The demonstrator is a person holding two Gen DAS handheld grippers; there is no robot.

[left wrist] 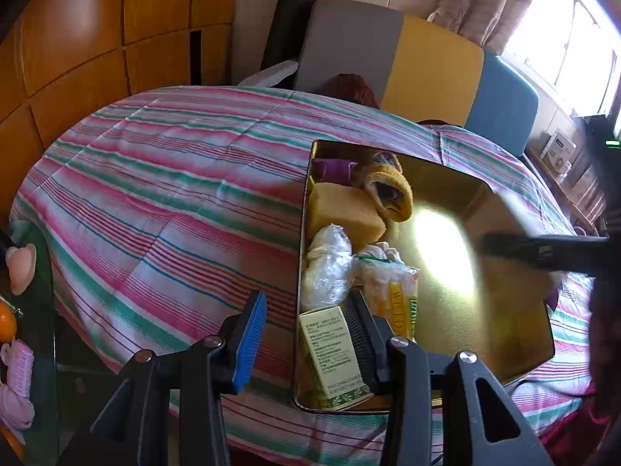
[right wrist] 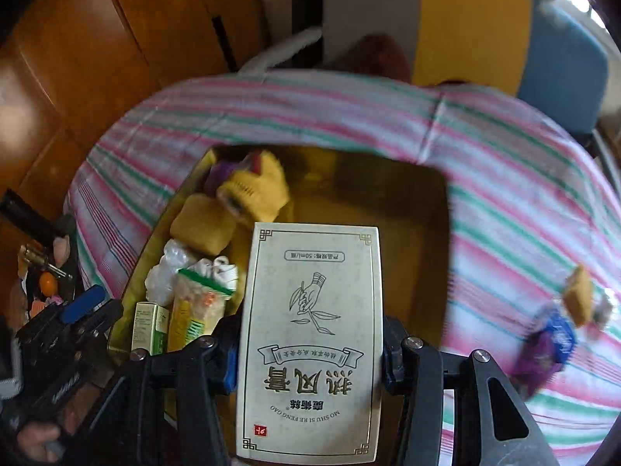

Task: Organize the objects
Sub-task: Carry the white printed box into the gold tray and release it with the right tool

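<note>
Between the right gripper's [right wrist: 308, 353] clenched fingers, white box [right wrist: 310, 341] marked "MO SHU SI RE FENG GAO"; left gripper [left wrist: 306, 334] released.

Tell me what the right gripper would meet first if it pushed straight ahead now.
Probably the bare floor of the gold tray; the right gripper, shut on the white box, points there. Depth is unclear.

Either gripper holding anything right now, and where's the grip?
Right gripper clamps the white carton by its two long side edges, above the gold box. Left gripper is open, empty.
</note>
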